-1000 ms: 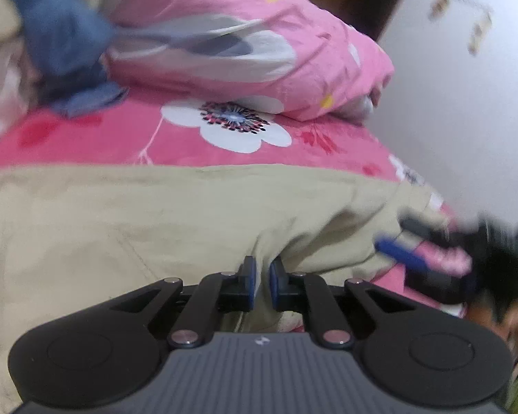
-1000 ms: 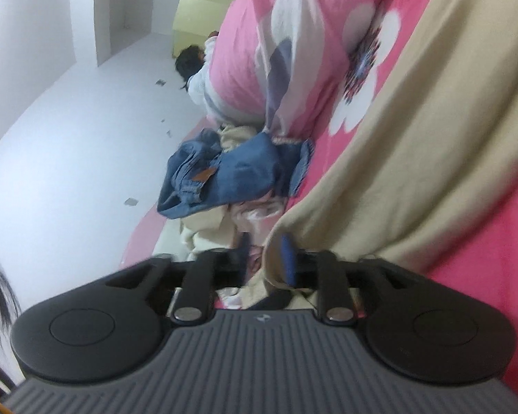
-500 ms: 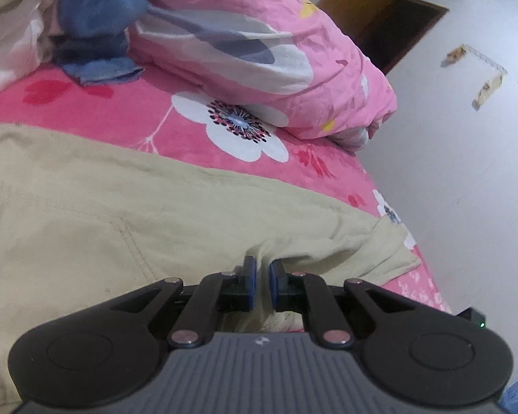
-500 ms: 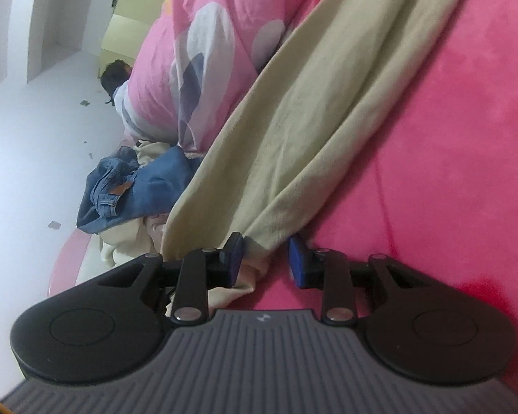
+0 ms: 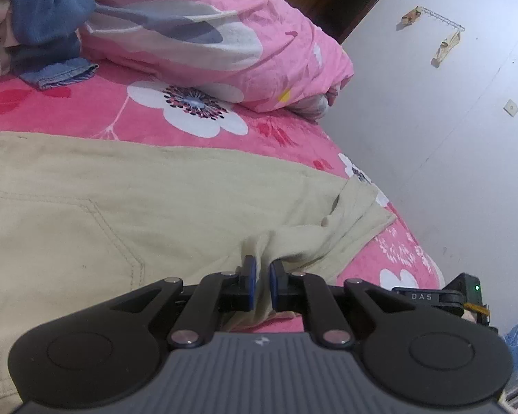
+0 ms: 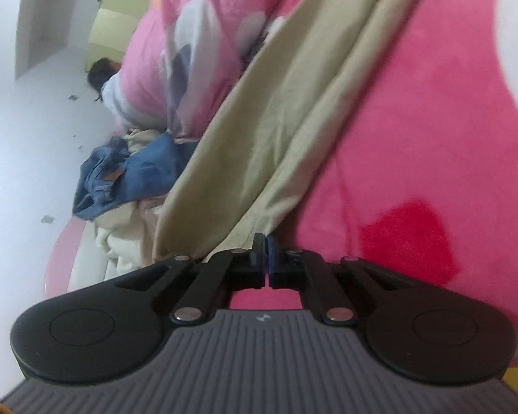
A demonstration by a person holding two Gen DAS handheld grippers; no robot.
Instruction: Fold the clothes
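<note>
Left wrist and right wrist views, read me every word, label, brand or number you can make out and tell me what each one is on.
"DAS": white letters on the black device with a green light, at the right edge of the left wrist view.
Small logo on the left gripper housing: a mark, no readable letters.
Brown patch on the blue jeans: too small and blurred to read.
Nothing else is readable.

Left wrist view: the beige trousers [image 5: 127, 214] are cut off at the 9 o'clock edge; their near hem is hidden under the left gripper [image 5: 261, 284] body at 6 o'clock. The denim garment [image 5: 48, 17] is cut off at 11 o'clock. Right wrist view: the floral quilt [image 6: 190, 58] at 12 o'clock is blurred. Fabric contact at the right gripper [image 6: 264, 258] pads cannot be resolved.
</note>
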